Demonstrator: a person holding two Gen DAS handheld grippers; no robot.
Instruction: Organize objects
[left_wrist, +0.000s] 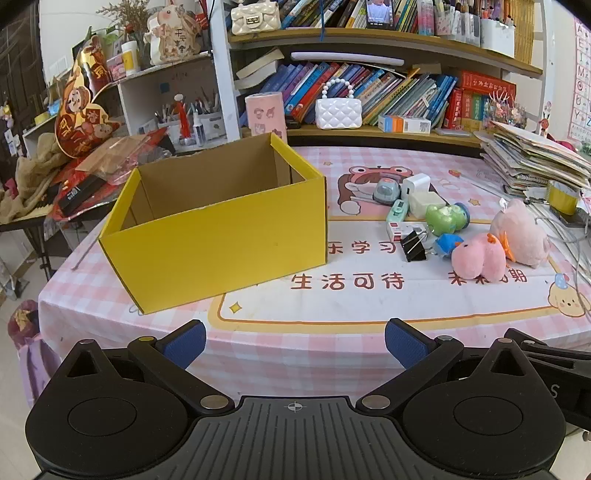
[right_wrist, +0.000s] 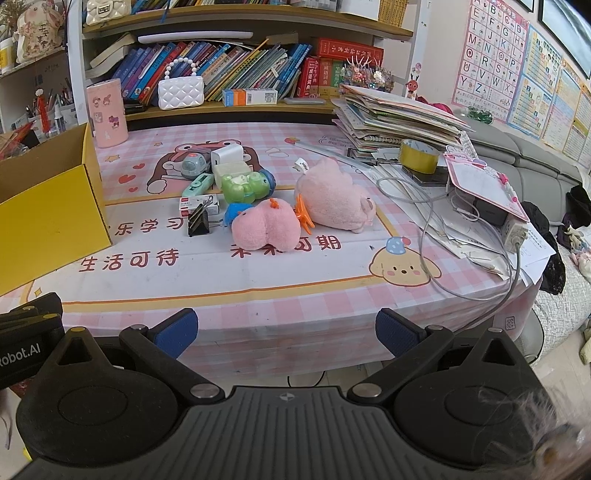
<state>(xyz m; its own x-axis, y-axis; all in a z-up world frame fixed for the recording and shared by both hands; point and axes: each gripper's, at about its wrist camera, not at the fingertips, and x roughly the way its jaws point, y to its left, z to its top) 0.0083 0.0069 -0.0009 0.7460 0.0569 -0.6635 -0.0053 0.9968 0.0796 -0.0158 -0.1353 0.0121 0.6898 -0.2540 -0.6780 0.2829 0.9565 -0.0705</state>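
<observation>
1. The yellow box (left_wrist: 218, 236) stood open on the left of the pink checked tablecloth (left_wrist: 295, 332), and nothing showed inside it.
2. The left gripper (left_wrist: 294, 341) hung at the near table edge, its blue-padded tongs wide apart and holding nothing.
3. Right of the box lay a cluster: a black binder clip (right_wrist: 198, 220), a mint correction tape (right_wrist: 199, 183), a green frog toy (right_wrist: 246, 188) and a white charger (right_wrist: 226, 154).
4. Just beside these lay a small pink plush (right_wrist: 266, 229), touching a larger pink plush (right_wrist: 332, 201).
5. The right gripper (right_wrist: 286, 332) also hung at the near edge, tongs apart and empty.
6. A stack of papers (right_wrist: 399, 118) sat far right.
</observation>
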